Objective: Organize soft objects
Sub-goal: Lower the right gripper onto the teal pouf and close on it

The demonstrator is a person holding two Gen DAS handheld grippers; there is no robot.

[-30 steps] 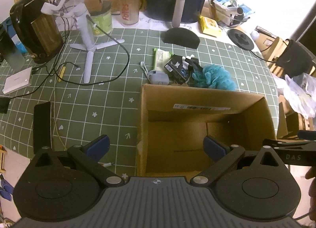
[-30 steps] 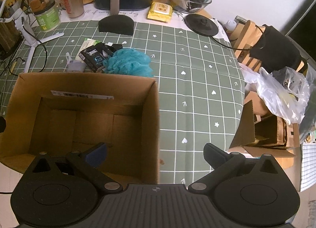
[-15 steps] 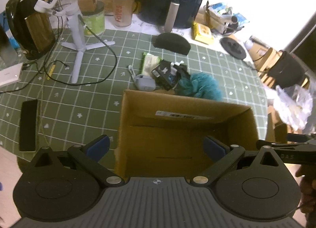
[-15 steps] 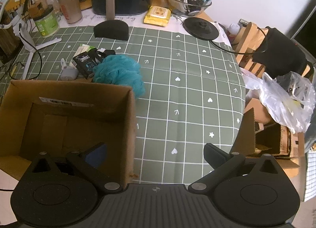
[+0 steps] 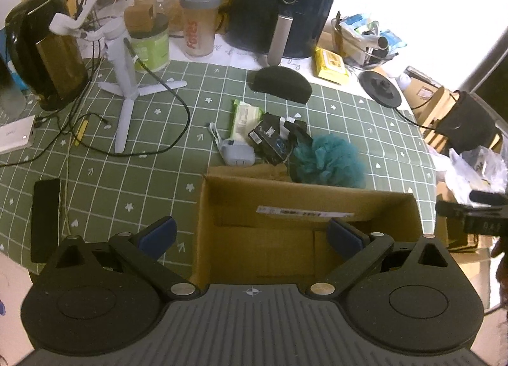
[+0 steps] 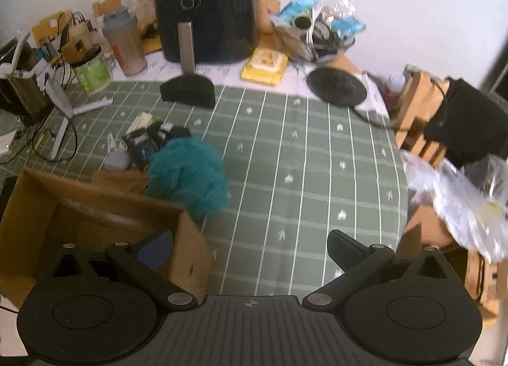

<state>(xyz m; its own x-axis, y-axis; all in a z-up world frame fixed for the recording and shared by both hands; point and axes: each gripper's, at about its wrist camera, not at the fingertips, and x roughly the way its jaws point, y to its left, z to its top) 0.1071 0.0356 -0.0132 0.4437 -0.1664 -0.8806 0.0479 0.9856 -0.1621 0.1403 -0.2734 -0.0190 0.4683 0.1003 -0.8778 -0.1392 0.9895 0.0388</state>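
- Your left claw (image 5: 250, 236) is wide open and holds nothing. Its blue fingertips (image 5: 157, 235) hang over the near edge of the cardboard box (image 5: 304, 229).
- Your right claw (image 6: 250, 247) is wide open too, with nothing in it. One fingertip is over the box corner, the other over the green checked tablecloth (image 6: 304, 169).
- You can see no soft things inside the box.
- Just behind the box sits the fluffy teal bath puff (image 5: 328, 159), touching its far wall.
- Beside the puff lie a black packet (image 5: 270, 140), a small grey pouch (image 5: 238, 153) and a green wipes pack (image 5: 243, 118).
- Farther back you have a white tripod (image 5: 125, 89), a black kettle (image 5: 44, 51), a shaker bottle (image 5: 198, 21) and a big black air fryer (image 5: 282, 4).
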